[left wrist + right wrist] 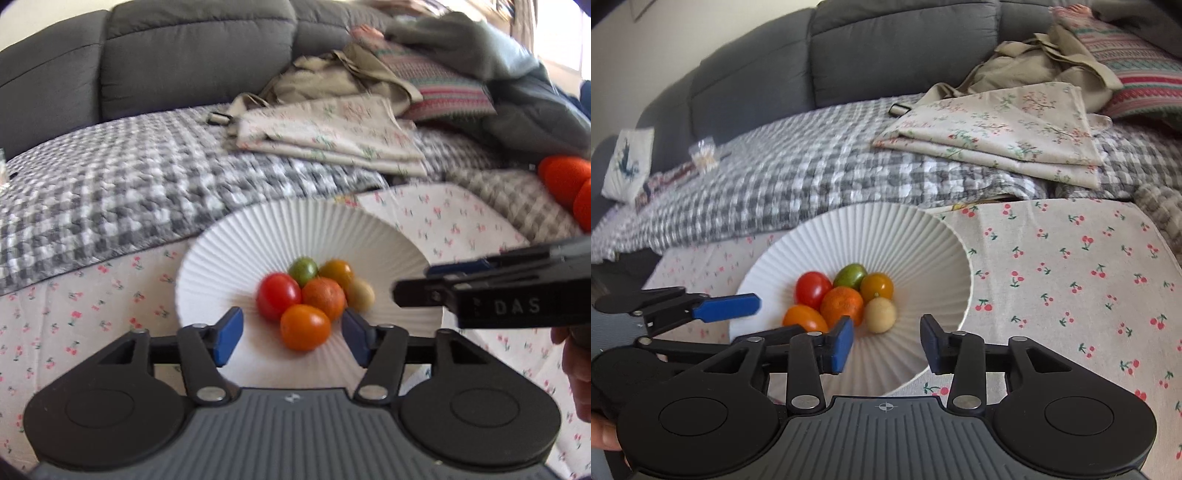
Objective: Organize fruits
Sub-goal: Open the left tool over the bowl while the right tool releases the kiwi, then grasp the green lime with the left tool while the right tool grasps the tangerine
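From my left wrist, my left gripper (291, 338) gapes half-wide, empty, around the near orange oval tomato (305, 327), long axis left-right, in the white ribbed plate (221, 254). From my right wrist, my right gripper (886, 345) stands narrowly parted, empty, near the pale tomato (880, 315).

The white fluted plate (894, 236) looks matt, its ridges fine and even. The small tomatoes (812, 290) have smooth, glossy skins; the round orange fruit (842, 304) is duller and pitted. The cherry-print cloth (1071, 280) is a flat matt weave. The grey checked quilt (820, 177) is puffy and textured. The left tongs (293, 336) are matt black plastic with smooth blue pads (229, 338) and shiny metal rivets (212, 393).
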`<state>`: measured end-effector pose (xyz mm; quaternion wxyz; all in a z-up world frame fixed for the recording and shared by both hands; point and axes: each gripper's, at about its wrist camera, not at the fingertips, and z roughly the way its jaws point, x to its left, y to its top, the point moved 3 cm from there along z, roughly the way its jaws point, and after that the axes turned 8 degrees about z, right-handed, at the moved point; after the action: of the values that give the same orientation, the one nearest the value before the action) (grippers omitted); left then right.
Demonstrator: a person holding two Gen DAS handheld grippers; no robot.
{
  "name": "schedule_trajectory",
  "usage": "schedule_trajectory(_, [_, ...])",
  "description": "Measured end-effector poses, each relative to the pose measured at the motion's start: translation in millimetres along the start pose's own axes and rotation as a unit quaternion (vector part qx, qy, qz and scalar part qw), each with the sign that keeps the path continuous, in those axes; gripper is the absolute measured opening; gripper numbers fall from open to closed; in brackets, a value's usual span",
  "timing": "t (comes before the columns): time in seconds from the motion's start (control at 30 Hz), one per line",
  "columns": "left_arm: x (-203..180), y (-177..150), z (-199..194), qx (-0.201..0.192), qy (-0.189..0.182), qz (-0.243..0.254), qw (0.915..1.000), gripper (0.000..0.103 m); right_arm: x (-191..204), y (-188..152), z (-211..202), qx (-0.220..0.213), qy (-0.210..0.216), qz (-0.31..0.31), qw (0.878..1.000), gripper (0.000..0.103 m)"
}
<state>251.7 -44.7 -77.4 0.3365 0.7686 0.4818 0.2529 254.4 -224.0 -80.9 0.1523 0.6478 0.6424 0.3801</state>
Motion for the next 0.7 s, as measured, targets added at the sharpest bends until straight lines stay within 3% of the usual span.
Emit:
schedule_trajectory(0.23, [20.3,-11.0,-19.0,0.008,0.008,-0.046,0.9989,0.065,-16.3,-3.4,-18.2,-0.002,-0.001,0.037,0.999,0.046])
schedule_trajectory(0.43, [24.0,-20.4,-36.3,0.017,0.025,-0.059,0.9978,0.073,-20.1,-6.1,-38.6,-0.003,0.015,0.071,0.997,0.06])
schedule_trajectory(0.6, [20.4,-28.4,-54.6,0.021,0.032,-0.057,0.9976,0.085,-13.3,-9.6,-51.9,0.008,0.031,0.08,0.996,0.083])
schedule_trajectory(0.7, [18.1,-32.6,-64.6,0.02,0.024,-0.058,0.9978,0.091,-9.8,-10.8,-60.3,0.017,0.044,0.094,0.994,0.089])
